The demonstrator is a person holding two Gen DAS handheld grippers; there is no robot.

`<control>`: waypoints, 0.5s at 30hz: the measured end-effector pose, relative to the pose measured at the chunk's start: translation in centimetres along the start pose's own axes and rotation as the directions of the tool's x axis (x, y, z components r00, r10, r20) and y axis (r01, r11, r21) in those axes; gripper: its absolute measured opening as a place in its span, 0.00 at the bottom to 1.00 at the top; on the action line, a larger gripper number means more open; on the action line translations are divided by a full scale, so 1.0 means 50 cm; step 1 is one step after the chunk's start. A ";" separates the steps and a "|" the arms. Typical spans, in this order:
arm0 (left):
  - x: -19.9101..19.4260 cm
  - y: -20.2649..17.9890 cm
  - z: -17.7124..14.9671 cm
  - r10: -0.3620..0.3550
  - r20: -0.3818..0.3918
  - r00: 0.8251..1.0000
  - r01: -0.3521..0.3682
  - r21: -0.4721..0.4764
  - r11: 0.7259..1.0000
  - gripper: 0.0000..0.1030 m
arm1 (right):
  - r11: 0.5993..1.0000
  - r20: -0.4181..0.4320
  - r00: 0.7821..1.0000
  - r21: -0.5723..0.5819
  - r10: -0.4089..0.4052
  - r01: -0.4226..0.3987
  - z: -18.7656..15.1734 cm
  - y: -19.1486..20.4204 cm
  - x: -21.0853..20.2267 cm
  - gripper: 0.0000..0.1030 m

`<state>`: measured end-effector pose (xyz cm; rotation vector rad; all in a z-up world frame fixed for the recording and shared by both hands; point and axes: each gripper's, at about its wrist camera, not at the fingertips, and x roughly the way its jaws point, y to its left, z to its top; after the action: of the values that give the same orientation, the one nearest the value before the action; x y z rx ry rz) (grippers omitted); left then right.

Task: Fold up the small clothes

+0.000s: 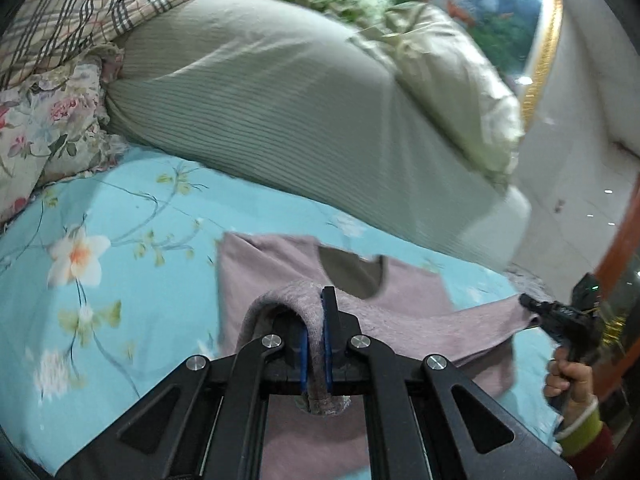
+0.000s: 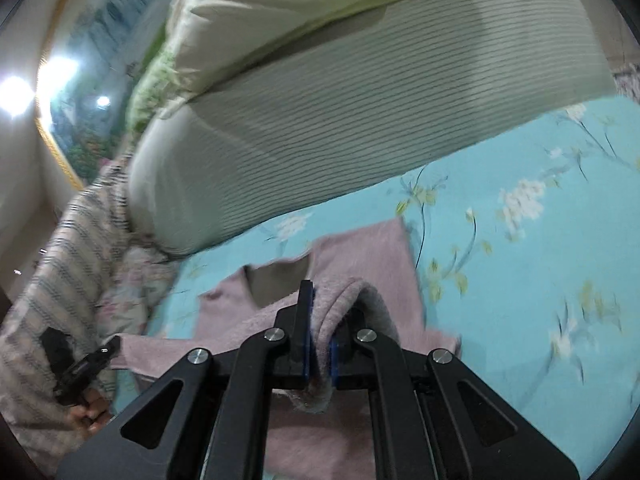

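Bedsheet (image 1: 168,216), turquoise floral, beneath striped pillow (image 1: 280,92).

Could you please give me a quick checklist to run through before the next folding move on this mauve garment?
1. Left gripper shut on the mauve garment: ok.
2. Right gripper shut on the garment: ok.
3. Far half lies flat on the blue floral sheet: ok, neckline visible.
4. Landing area free of the striped pillow: ok, pillow lies beyond.
5. Both held edges level with each other: cannot tell.
6. Image sharpness for alignment: not ok, motion blur.
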<state>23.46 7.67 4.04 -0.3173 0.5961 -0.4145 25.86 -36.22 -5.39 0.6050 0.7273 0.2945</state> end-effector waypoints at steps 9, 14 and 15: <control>0.234 0.078 0.032 0.102 -0.103 0.989 -0.107 -0.046 0.993 0.04 | 0.987 -0.101 0.981 -0.011 -0.163 0.163 0.024 -0.046 0.205 0.07; 0.323 0.123 0.018 0.148 -0.165 0.975 -0.158 -0.047 0.986 0.04 | 0.976 -0.161 0.964 0.026 -0.210 0.217 0.002 -0.086 0.270 0.07; 0.337 0.130 0.013 0.152 -0.181 0.972 -0.163 -0.048 0.985 0.04 | 0.977 -0.156 0.966 0.031 -0.206 0.213 0.000 -0.088 0.268 0.07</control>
<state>38.32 5.67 -6.03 -0.2926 0.8040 -0.2721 35.67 -33.64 -15.21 0.5495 0.9403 0.1281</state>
